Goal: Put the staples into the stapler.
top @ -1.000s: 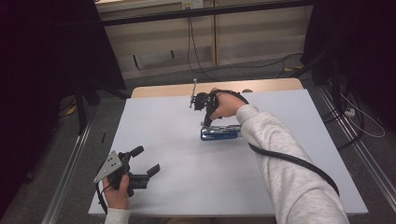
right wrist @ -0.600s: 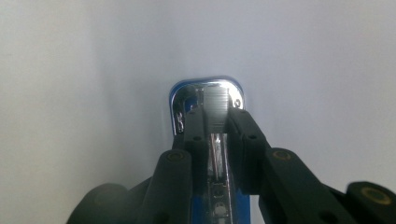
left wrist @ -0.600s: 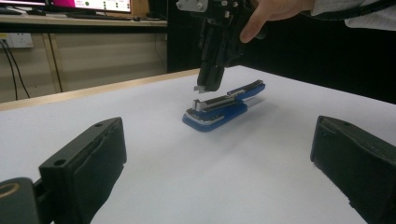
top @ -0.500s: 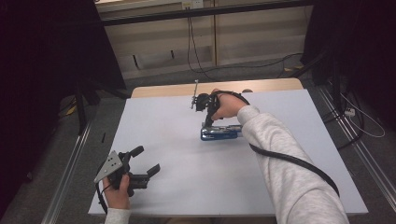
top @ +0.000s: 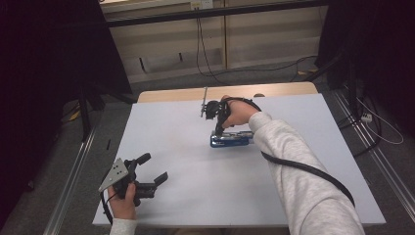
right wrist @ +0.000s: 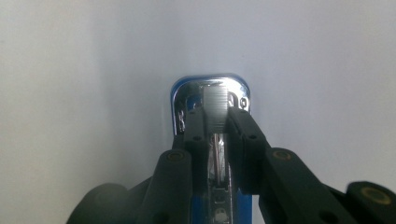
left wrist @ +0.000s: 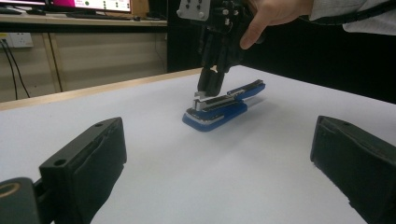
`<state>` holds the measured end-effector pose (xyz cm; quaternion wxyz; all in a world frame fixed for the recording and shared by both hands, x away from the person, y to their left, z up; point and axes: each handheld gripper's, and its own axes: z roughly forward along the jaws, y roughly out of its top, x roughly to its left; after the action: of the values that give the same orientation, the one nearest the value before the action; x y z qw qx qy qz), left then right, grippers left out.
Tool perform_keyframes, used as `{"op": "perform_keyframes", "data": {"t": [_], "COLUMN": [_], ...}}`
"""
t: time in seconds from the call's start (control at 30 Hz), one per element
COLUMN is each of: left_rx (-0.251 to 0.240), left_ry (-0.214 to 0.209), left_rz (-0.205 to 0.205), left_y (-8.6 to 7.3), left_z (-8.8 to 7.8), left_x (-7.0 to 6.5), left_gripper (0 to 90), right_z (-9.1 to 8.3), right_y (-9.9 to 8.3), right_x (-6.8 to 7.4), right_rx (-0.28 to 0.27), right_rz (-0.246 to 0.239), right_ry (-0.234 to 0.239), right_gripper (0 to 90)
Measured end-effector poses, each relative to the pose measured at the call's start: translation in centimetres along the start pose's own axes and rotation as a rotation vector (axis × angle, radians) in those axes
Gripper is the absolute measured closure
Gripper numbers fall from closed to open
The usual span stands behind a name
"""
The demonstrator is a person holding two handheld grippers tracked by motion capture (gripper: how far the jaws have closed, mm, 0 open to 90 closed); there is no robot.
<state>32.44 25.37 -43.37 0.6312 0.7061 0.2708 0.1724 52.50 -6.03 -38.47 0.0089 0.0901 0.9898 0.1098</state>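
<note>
Pinching a stapler's metal strip, with the other gripper idle.

Right gripper [right wrist: 215, 116] points straight down, jaws narrowed on the silver strip at the front of the blue stapler [top: 231, 139] lying on the bench [top: 195, 196] directly below it. Left gripper [top: 155, 172] waits wide open, well apart. The thin, shiny strip may slip free if pulled.

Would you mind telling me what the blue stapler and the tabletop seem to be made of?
Stapler: its blue body looks like smooth moulded plastic, while the magazine and front plate look like polished metal, judging by their mirror-like glints. Tabletop: a matte white sheet, probably laminate or paper; its far edge looks wooden.
</note>
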Motion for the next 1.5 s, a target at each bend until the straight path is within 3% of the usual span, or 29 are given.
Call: {"op": "perform_keyframes", "data": {"t": [0.53, 1.5], "left_rx": [0.003, 0.009], "left_ry": [0.005, 0.001], "left_rz": [0.015, 0.006], "left_y": [0.02, -0.04], "left_z": [0.02, 0.10], "left_x": [0.08, 0.06], "left_gripper": [3.6, 3.6], "right_z": [0.40, 0.62], "right_y": [-0.24, -0.14], "right_x": [-0.11, 0.01], "right_rx": [0.007, 0.019], "right_rz": [-0.019, -0.033], "right_ry": [-0.004, -0.007], "right_gripper": [78.3, 78.3]}}
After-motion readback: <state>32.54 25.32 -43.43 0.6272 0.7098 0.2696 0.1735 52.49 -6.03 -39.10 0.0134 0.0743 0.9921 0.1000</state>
